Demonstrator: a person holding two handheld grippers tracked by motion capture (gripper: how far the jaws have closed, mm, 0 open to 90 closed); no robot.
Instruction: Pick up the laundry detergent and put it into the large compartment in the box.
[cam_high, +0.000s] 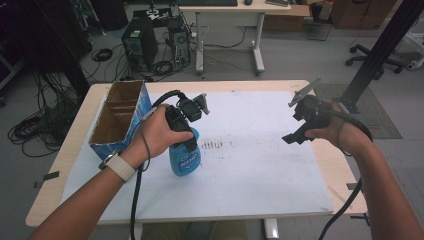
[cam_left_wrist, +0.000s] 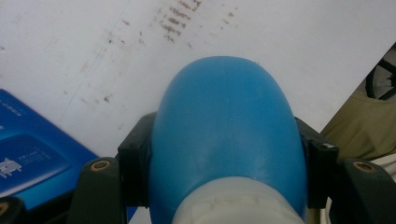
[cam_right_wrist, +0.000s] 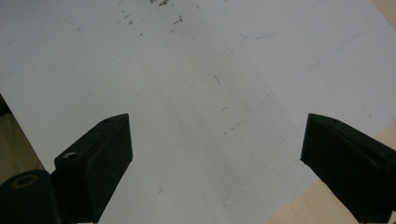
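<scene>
**A:** so where's the blue bottle (cam_high: 184, 156) at? nearest thing to the person, standing upright on the white sheet (cam_high: 260, 170), a bit left of centre; the left gripper (cam_high: 186, 131) comes at it from above, jaws clamped on either side of the blue body just below the white collar; in the left gripper view you're looking down its long axis at the sheet.

**B:** yep, pinched tight; the right gripper (cam_high: 295, 132) is well apart at about 3 o'clock from the bottle, jaws spread wide with nothing between them, hovering over bare sheet; so the left hand owns this one.

**A:** and the open cardboard box (cam_high: 120, 117) sits farther back, around 10 o'clock from the bottle, close by; my guess is it goes in there, kept upright.
</scene>
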